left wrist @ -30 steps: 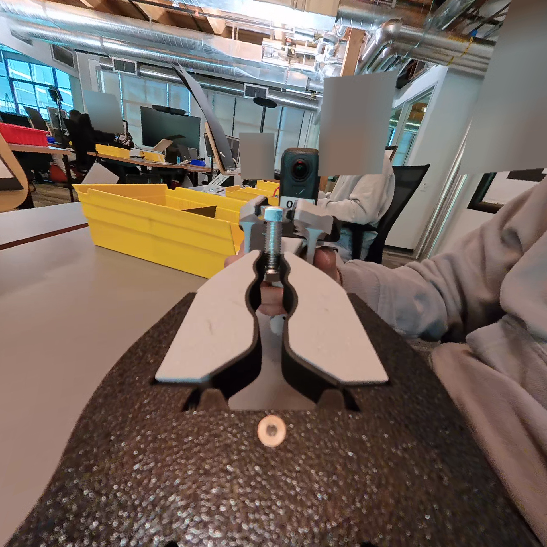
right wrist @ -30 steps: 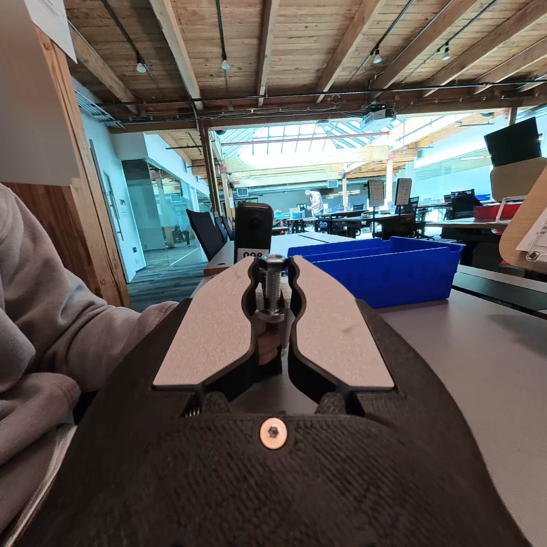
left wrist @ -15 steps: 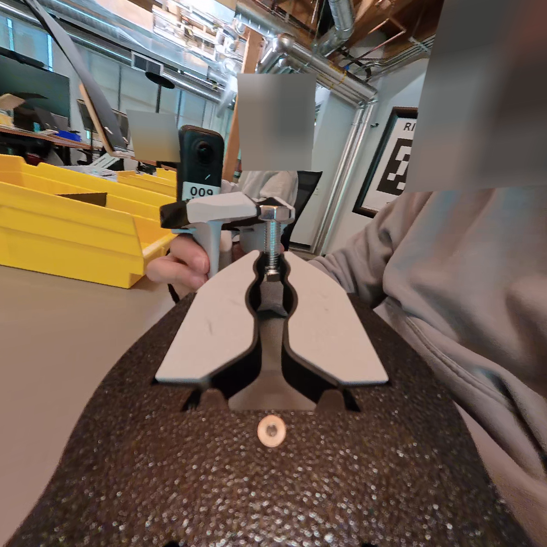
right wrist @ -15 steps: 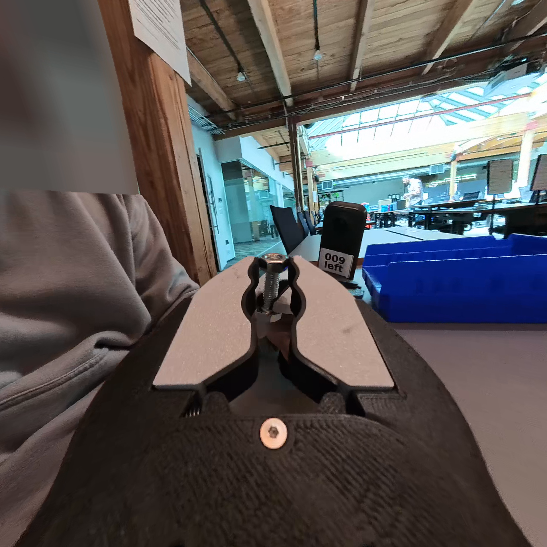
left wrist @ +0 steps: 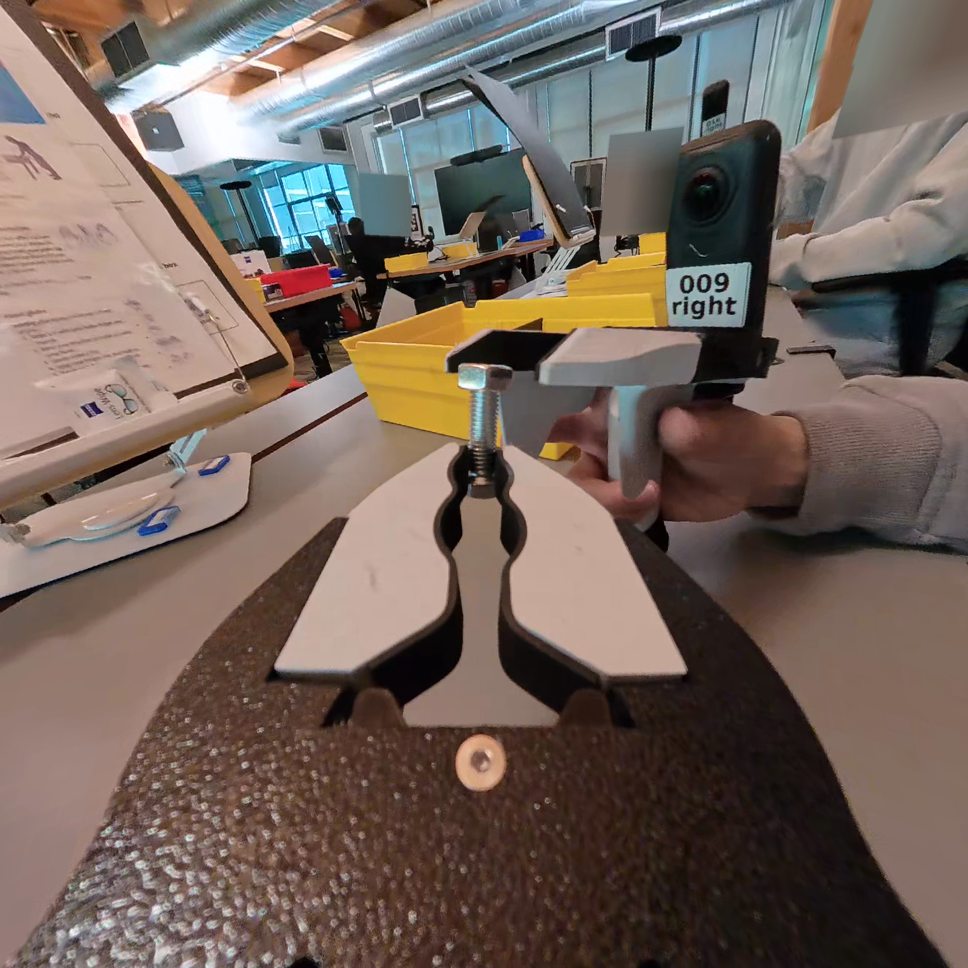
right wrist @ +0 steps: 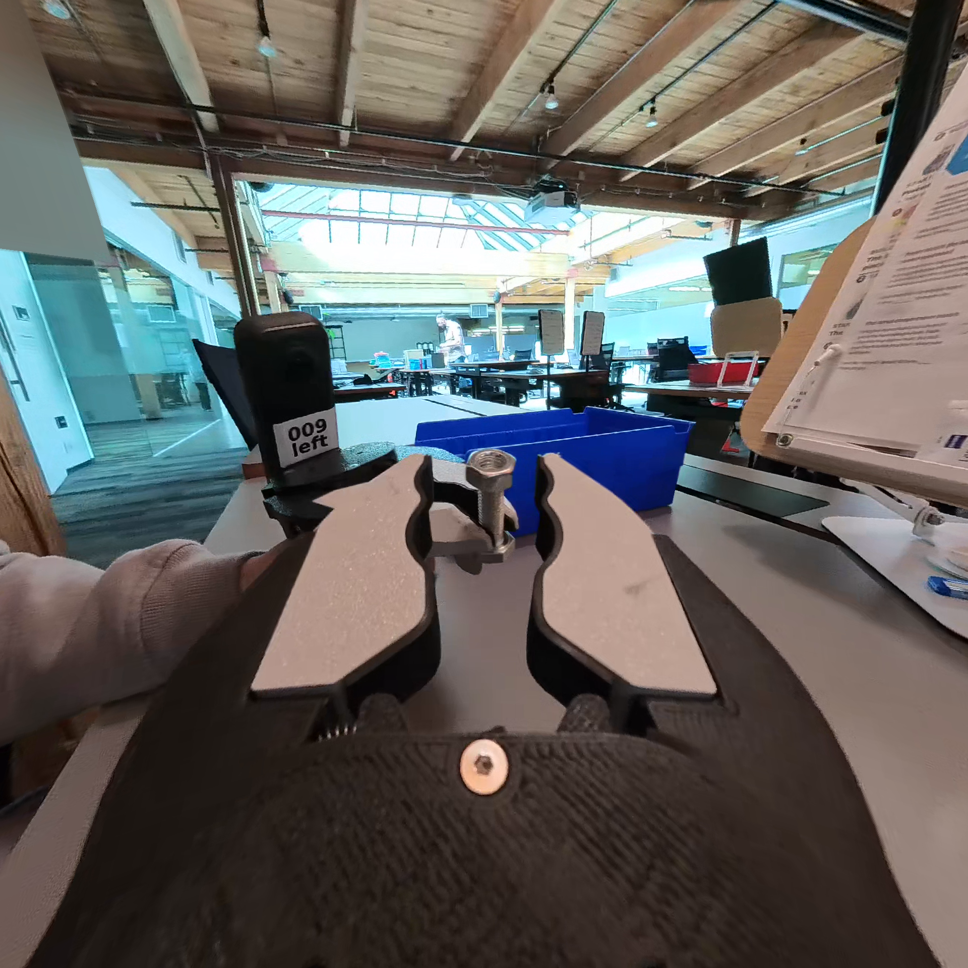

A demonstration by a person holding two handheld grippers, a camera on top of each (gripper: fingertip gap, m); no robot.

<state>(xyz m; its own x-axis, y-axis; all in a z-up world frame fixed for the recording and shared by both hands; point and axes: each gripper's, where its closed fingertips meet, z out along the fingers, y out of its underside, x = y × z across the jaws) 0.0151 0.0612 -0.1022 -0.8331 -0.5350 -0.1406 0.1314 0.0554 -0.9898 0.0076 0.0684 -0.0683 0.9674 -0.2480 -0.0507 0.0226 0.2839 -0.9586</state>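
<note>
My left gripper (left wrist: 483, 457) is shut on the lower shank of a silver bolt (left wrist: 482, 419) and holds it upright above the grey table (left wrist: 209, 602). A hex nut (left wrist: 484, 377) sits on the bolt's upper end. In the right wrist view the nut (right wrist: 491, 470) stands in the gap between my right gripper's (right wrist: 484, 466) spread fingers (right wrist: 366, 550), and neither pad touches it. The left gripper (right wrist: 487, 531) shows there too, clamped on the bolt (right wrist: 495, 510) just above its head. The right gripper (left wrist: 500, 361) shows in the left wrist view level with the nut, held by a hand (left wrist: 707, 461).
Yellow bins (left wrist: 419, 387) stand on the table beyond the bolt. A blue bin (right wrist: 618, 461) stands behind it in the right wrist view. A tilted board with papers (left wrist: 105, 262) on a white base (left wrist: 157, 503) also shows in the right wrist view (right wrist: 890, 340). My two grippers' fingertips are within a few centimetres of each other.
My right gripper was shut on the nut and has opened, letting it go. The bolt stays in my left gripper. Both grippers have swung round toward the table and the board.
</note>
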